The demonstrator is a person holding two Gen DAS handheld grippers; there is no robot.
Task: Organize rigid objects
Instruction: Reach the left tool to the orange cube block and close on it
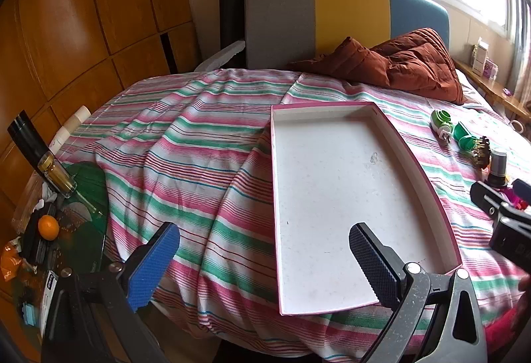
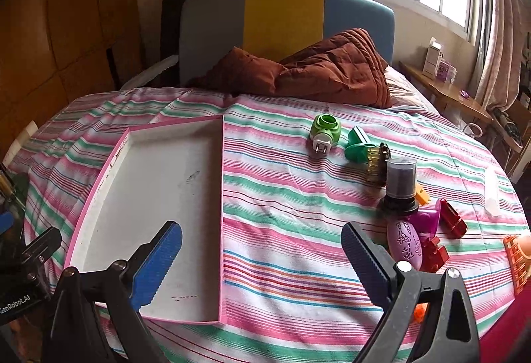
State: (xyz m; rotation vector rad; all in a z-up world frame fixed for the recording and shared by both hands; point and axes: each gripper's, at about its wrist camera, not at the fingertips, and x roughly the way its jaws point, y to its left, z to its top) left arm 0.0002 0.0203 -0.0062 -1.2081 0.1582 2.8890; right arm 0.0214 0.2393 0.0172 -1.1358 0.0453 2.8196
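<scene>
A bed (image 2: 298,197) under a pink, green and white striped sheet fills both views. On its left part lies a shallow rectangular box lid (image 1: 332,180) (image 2: 159,190), stiff white card with a pink rim, holding nothing. Right of it, scattered on the sheet, are hard plastic pieces: a rounded light-green plug-in device (image 2: 325,132) (image 1: 441,124) with metal prongs, a darker green clip (image 2: 358,145), a grey cylindrical stamp (image 2: 400,183) on a black base, a purple oval case (image 2: 405,243) with a flower pattern, and red blocks (image 2: 451,223). A rumpled brown quilt (image 2: 315,70) lies at the far end.

The left gripper (image 1: 265,260) hangs over the lid's near edge, the right gripper (image 2: 262,260) over bare sheet; both sets of ribbed blue fingers stand wide apart, holding nothing.

Only the left view shows a glass counter (image 1: 89,197) at far left, bearing an orange (image 1: 48,227).
</scene>
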